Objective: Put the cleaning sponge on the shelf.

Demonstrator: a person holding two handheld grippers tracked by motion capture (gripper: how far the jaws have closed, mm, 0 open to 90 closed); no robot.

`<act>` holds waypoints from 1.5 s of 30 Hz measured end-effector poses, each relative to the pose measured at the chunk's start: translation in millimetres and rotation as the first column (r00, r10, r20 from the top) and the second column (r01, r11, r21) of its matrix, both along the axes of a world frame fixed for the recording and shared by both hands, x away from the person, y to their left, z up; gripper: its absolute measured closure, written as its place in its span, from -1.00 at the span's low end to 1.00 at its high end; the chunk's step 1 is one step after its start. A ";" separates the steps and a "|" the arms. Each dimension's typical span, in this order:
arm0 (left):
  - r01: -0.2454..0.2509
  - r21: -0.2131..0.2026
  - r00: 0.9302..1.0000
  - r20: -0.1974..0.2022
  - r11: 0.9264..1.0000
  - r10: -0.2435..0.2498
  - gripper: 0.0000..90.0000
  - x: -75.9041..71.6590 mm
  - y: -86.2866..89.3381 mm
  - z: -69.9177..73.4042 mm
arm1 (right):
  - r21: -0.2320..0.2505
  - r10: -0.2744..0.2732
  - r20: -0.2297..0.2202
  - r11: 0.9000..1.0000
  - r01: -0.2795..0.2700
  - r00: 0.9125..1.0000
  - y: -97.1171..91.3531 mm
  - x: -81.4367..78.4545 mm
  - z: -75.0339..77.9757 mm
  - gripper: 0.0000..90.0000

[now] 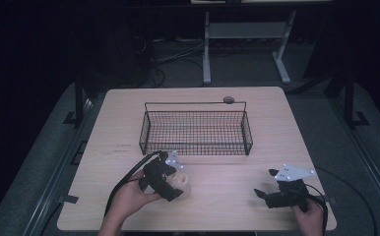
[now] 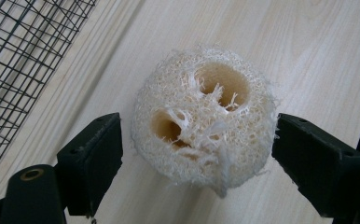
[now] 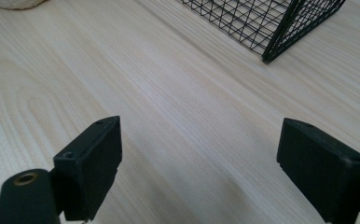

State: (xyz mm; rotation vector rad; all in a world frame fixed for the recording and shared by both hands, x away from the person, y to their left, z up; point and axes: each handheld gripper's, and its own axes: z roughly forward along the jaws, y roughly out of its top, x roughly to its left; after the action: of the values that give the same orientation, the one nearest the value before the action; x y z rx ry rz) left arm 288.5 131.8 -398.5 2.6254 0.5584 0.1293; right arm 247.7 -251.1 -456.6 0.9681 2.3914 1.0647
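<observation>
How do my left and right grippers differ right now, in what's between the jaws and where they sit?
The left gripper straddles the loofah sponge, jaws wide on either side of it; the right gripper has only bare table between its jaws. In the high view the left sits closer to the wire basket; the right sits off near the table's right front. Both are open, and neither grips anything.
</observation>
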 end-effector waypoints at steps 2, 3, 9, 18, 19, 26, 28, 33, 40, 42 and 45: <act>0.001 0.003 1.000 -0.002 1.000 -0.001 -0.65 1.0 -1.1 -1.1 | 0.000 -0.001 0.001 1.000 0.001 1.000 0.2 -0.2 0.1 -0.70; -0.003 -0.003 1.000 -0.006 1.000 0.003 -0.65 1.4 -1.6 -2.0 | 0.001 -0.001 0.000 1.000 0.001 1.000 0.2 -0.2 0.1 -0.70; 0.011 -0.029 1.000 -0.026 1.000 -0.012 -0.54 4.8 -3.5 -6.8 | 0.002 0.004 0.002 1.000 -0.004 1.000 0.3 0.2 -0.5 -0.70; 0.009 -0.034 1.000 -0.028 0.999 -0.010 -0.39 6.7 -4.3 -9.7 | -0.008 0.010 0.008 1.000 -0.010 1.000 0.2 0.9 -1.1 -0.70; 0.007 -0.033 1.000 -0.028 0.999 -0.008 -0.39 7.2 -4.3 -9.6 | -0.006 0.009 0.009 1.000 -0.009 1.000 0.2 1.0 -1.3 -0.70; -0.004 -0.049 0.999 -0.032 0.999 0.002 -0.38 7.9 -1.7 -6.9 | -0.004 0.009 0.007 1.000 -0.009 1.000 0.4 0.9 -0.8 -0.70; -0.004 -0.052 0.999 -0.032 0.999 0.002 -0.38 7.8 -0.9 -5.4 | -0.005 0.009 0.006 1.000 -0.009 1.000 0.3 0.8 -0.9 -0.70; -0.003 -0.058 1.000 -0.025 0.998 0.002 -0.38 9.4 2.1 -0.6 | -0.003 0.003 0.004 1.000 -0.003 1.000 0.2 1.1 -0.8 -0.70; -0.012 -0.080 1.000 -0.014 0.997 0.011 -0.38 12.4 6.9 10.9 | -0.007 0.003 0.007 1.000 -0.003 1.000 0.5 0.7 -0.4 -0.70; -0.005 -0.075 1.000 -0.011 0.997 0.004 -0.38 13.8 8.0 14.6 | -0.002 -0.002 0.000 1.000 0.002 1.000 1.6 0.4 -0.7 -0.70; -0.006 -0.082 1.000 -0.011 0.997 0.005 -0.38 15.4 8.3 19.3 | 0.000 0.001 0.002 1.000 -0.001 1.000 2.1 0.2 -0.7 -0.70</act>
State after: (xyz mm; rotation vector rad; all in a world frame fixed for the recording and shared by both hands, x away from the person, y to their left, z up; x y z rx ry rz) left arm 303.9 140.1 -379.2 2.5467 0.5622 0.0922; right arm 247.9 -249.0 -457.3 0.9656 2.3908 1.0658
